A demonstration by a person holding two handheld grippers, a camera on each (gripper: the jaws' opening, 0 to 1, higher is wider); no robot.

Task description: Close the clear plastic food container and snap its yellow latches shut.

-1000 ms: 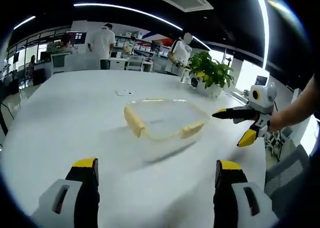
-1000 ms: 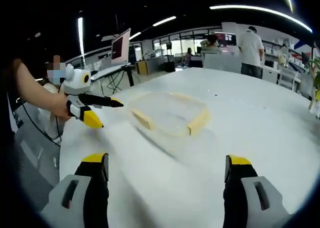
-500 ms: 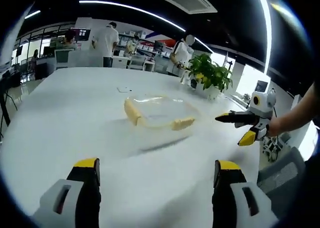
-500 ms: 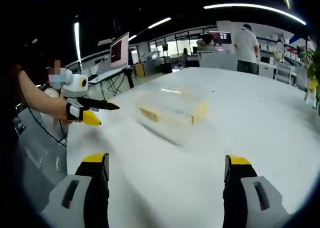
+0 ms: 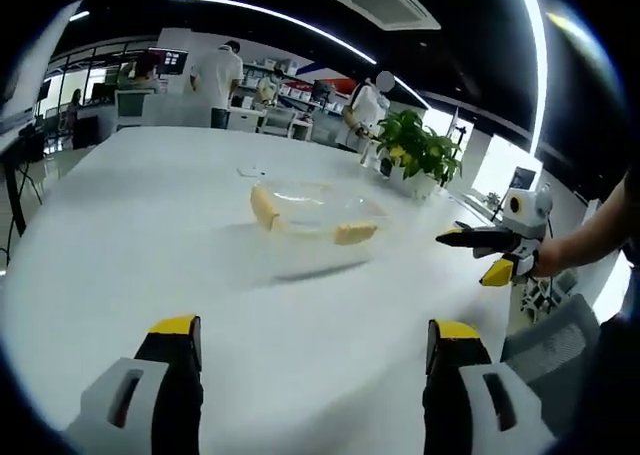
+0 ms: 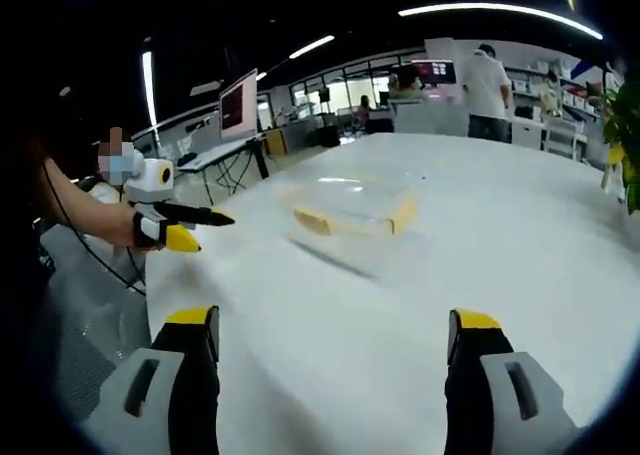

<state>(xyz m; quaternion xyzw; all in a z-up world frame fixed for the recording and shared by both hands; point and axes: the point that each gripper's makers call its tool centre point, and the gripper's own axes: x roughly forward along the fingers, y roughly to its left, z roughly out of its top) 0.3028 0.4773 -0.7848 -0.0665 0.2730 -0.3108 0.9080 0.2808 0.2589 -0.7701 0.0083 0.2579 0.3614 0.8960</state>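
White table (image 5: 120, 235) in open office; clear container (image 5: 312, 215) with yellow latches (image 5: 265, 208) mid-table. Left gripper (image 5: 313, 327) and right gripper (image 6: 332, 321) both wide open, empty, well apart from container.

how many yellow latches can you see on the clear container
2 show. In the left gripper view, one latch sits on the left side of the container and another on its near right edge. Any on the far sides may be hidden.

Nothing readable is showing here: the far wall screens are glowing but staying too blurred to read
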